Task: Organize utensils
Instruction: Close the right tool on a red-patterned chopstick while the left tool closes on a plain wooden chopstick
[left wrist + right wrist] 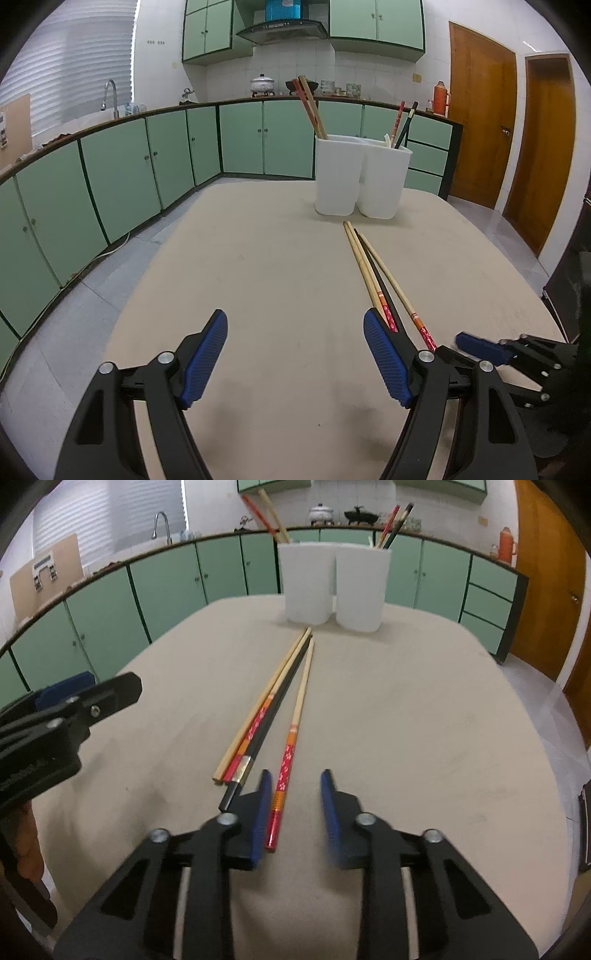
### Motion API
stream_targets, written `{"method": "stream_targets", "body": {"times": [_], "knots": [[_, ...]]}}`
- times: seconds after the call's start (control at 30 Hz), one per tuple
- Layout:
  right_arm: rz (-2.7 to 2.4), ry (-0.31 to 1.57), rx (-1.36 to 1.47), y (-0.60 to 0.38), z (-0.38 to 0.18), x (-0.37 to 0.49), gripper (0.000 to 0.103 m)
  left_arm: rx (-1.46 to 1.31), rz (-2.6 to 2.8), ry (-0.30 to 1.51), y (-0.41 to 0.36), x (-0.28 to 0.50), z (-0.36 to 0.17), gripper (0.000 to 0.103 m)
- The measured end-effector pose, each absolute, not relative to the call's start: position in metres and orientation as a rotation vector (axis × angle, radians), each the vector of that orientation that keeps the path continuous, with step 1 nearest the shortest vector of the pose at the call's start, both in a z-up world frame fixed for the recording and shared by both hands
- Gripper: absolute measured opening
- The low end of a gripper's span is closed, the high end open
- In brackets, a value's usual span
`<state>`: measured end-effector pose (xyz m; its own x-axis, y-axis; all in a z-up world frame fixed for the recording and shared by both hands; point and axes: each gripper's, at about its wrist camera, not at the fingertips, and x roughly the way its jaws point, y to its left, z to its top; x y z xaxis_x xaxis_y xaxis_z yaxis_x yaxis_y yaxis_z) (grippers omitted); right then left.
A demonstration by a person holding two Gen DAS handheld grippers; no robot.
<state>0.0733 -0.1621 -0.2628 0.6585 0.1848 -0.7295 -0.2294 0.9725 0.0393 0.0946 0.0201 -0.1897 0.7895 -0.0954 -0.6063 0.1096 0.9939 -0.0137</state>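
Note:
Several chopsticks [273, 698] lie side by side on the beige table [406, 701], tips toward a white two-cup holder [332, 587]. One red-handled chopstick [299, 701] lies a little apart. Its handle end sits between the jaws of my right gripper [295, 777], against the left pad; the right pad stands clear of it, blurred. My left gripper [295, 317] hovers open over bare table, just left of the chopsticks [369, 266], with nothing between its fingers. The holder [354, 177] has chopsticks standing in both cups. The right gripper [461, 338] shows low at the right.
Green kitchen cabinets [147, 158] and a counter with a sink tap [110, 96] run behind and to the left of the table. Wooden doors [480, 110] stand at the right. The left gripper [88, 686] and a hand appear at the right wrist view's left edge.

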Motion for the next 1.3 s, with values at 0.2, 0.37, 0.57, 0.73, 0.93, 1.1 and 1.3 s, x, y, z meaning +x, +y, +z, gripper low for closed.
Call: {"method": "stream_targets", "body": {"times": [0.2,0.37,0.57,0.73,0.93,1.1,1.3], "knots": [[0.245,0.834,-0.063,-0.164,-0.264,0.074,0.006,0.022,-0.153,0.689,0.013,0.098,-0.198,0.074],[0.188,0.819,-0.03,-0.186,-0.257,0.074,0.005,0.025,-0.207,0.726,0.0,0.099,-0.205,0.074],[0.101,0.788,-0.009,-0.212,-0.252,0.073,0.005,0.041,-0.228,0.769,-0.015,0.106,-0.217,0.072],[0.061,0.798,0.026,-0.23,-0.256,0.075,0.005,0.056,-0.233,0.808,-0.022,0.112,-0.226,0.07],[0.071,0.797,0.036,-0.23,-0.258,0.074,0.005,0.039,-0.229,0.836,-0.019,0.116,-0.232,0.067],[0.076,0.795,0.035,-0.23,-0.258,0.074,0.005,0.04,-0.226,0.846,-0.019,0.119,-0.233,0.067],[0.078,0.797,0.04,-0.23,-0.258,0.076,0.005,0.05,-0.22,0.855,-0.022,0.124,-0.232,0.047]]}}
